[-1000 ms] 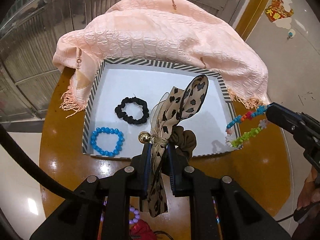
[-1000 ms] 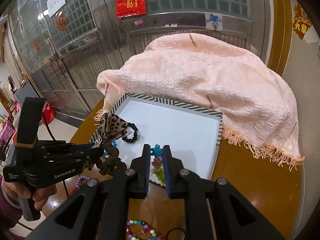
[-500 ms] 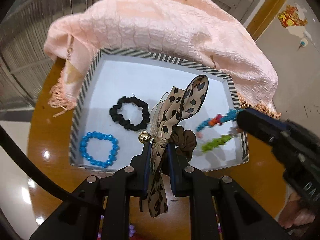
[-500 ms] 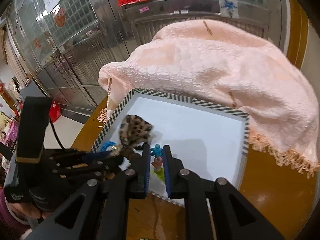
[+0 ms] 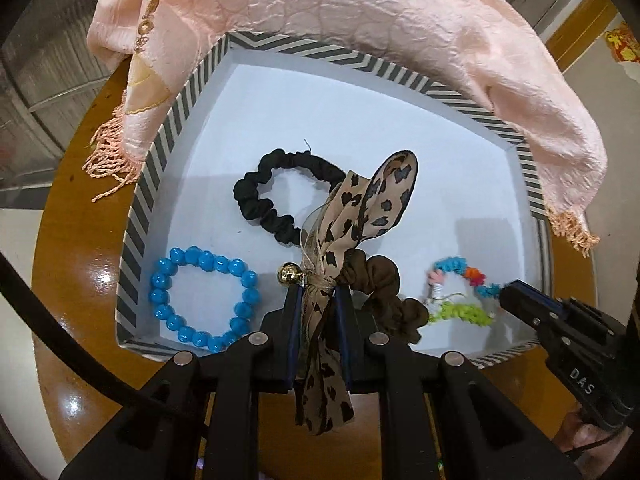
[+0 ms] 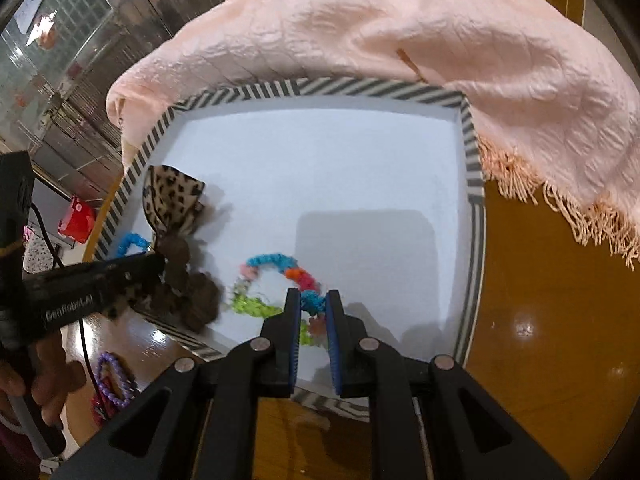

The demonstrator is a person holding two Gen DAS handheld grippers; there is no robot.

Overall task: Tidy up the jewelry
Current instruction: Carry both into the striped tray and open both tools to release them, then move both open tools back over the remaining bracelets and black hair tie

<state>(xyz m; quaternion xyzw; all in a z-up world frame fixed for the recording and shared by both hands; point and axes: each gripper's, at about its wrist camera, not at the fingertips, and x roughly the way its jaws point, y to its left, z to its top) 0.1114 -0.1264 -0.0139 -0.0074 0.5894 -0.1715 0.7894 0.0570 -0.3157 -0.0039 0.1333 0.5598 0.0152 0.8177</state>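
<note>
While it hangs over the striped tray (image 5: 136, 236), the left hand-held gripper (image 5: 318, 300) pinches the leopard-print scrunchie (image 5: 360, 208) at its knotted middle, the soft, light bow flopping loose. From the right wrist, the right hand-held gripper (image 6: 312, 304) clamps the colourful beaded bracelet (image 6: 276, 264), limp and best held by its strand, low over the tray floor.

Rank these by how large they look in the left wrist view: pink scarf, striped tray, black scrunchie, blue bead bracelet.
1. pink scarf
2. striped tray
3-4. black scrunchie and blue bead bracelet look about alike; the bracelet lies nearer the camera, so no ranking.
</note>
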